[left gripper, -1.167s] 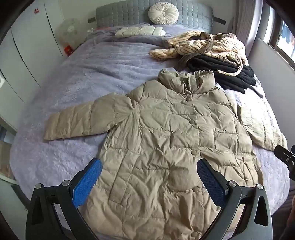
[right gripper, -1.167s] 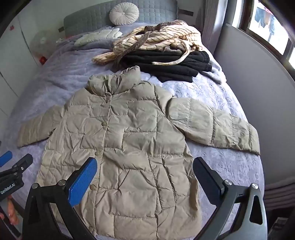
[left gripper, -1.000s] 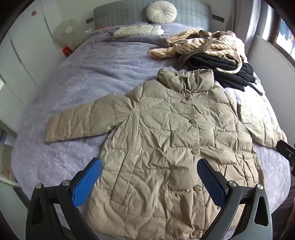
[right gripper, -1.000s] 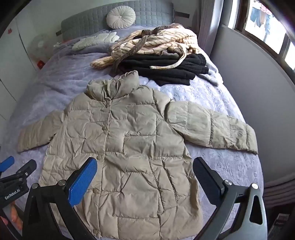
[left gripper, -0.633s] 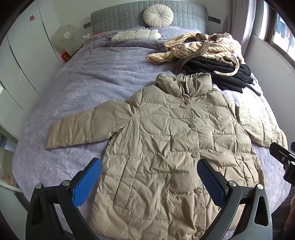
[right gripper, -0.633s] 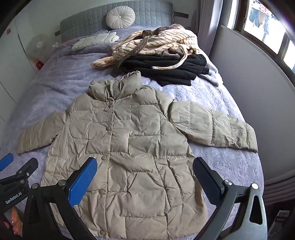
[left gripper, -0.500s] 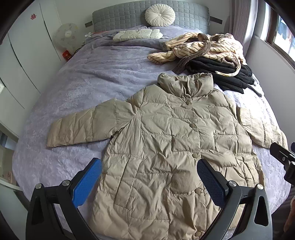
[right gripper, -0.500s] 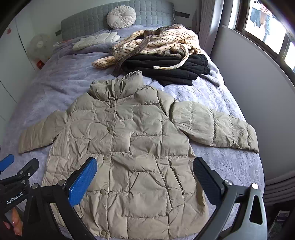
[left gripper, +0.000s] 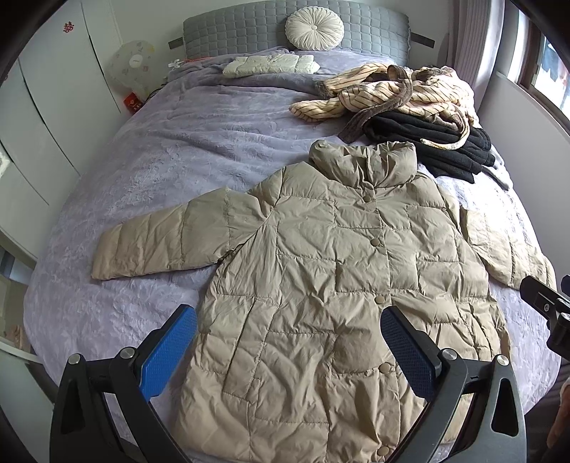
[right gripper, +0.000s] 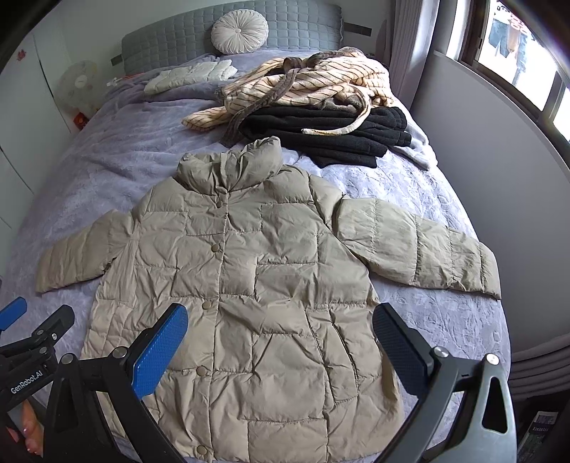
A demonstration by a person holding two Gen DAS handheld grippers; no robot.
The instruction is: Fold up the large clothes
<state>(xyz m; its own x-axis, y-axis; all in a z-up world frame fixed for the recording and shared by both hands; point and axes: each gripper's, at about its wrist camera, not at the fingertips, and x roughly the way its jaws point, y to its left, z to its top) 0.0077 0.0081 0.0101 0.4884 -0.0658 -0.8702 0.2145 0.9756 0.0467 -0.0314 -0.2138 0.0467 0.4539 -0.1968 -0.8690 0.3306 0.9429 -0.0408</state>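
A beige quilted puffer coat (left gripper: 331, 270) (right gripper: 249, 277) lies flat and buttoned on the lavender bed, collar toward the headboard, both sleeves spread outward. My left gripper (left gripper: 288, 350) hovers open above the coat's hem area, nothing between its blue pads. My right gripper (right gripper: 279, 343) is likewise open over the coat's lower part, holding nothing. The right gripper's tip shows at the right edge of the left wrist view, and the left gripper appears at the lower left of the right wrist view.
A striped cream robe (left gripper: 388, 94) lies on folded black clothes (left gripper: 434, 139) behind the collar. A folded white garment (left gripper: 270, 66) and round cushion (left gripper: 313, 25) sit near the grey headboard. Bare bedspread (left gripper: 178, 149) lies left of the coat; a wall (right gripper: 498, 178) borders the right.
Both grippers have drawn back and risen slightly, so the coat sits a little farther away and more of the headboard shows. The coat has not moved; both grippers stay open.
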